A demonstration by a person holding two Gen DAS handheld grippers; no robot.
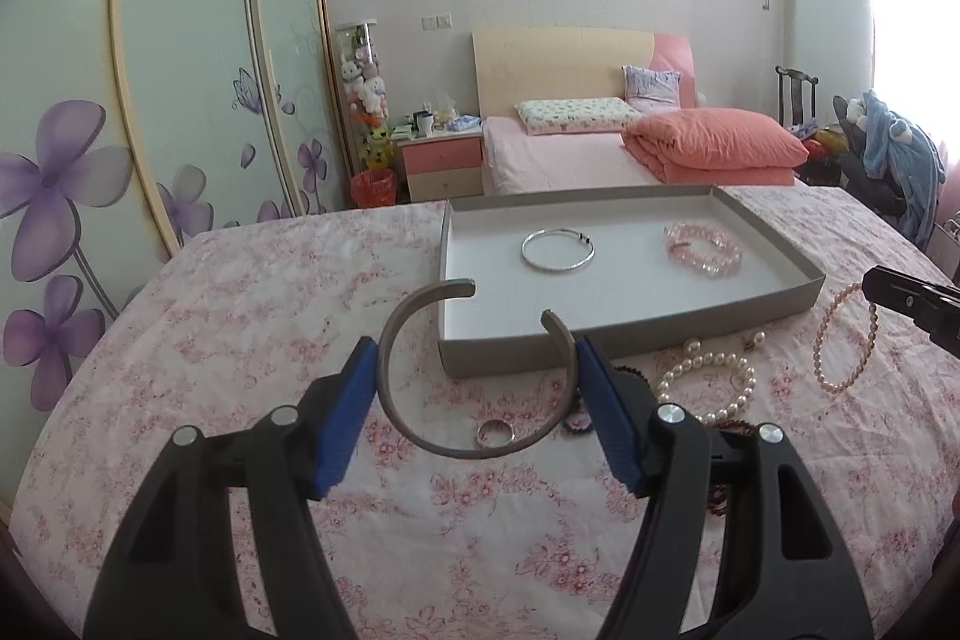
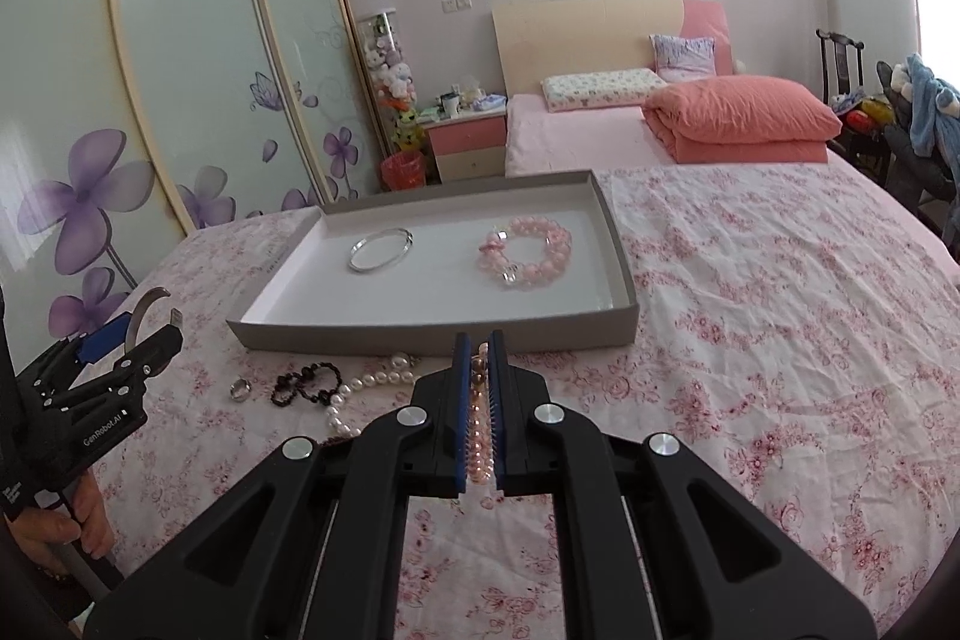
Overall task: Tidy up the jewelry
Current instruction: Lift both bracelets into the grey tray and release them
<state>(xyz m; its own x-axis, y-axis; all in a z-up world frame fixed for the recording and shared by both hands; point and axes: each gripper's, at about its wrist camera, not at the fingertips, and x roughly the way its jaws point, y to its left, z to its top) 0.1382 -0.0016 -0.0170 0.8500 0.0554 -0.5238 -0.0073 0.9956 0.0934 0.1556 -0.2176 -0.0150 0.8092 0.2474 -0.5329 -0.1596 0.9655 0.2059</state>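
Note:
My left gripper is shut on an open grey metal cuff bangle, held above the floral cloth just before the grey tray. It also shows at the left of the right wrist view. My right gripper is shut on a pink pearl bracelet, which hangs from it in the left wrist view. The tray holds a thin silver bangle and a pink bead bracelet.
On the cloth before the tray lie a silver ring, a dark bead bracelet and a white pearl strand. A bed with an orange quilt, a nightstand and a wardrobe stand behind.

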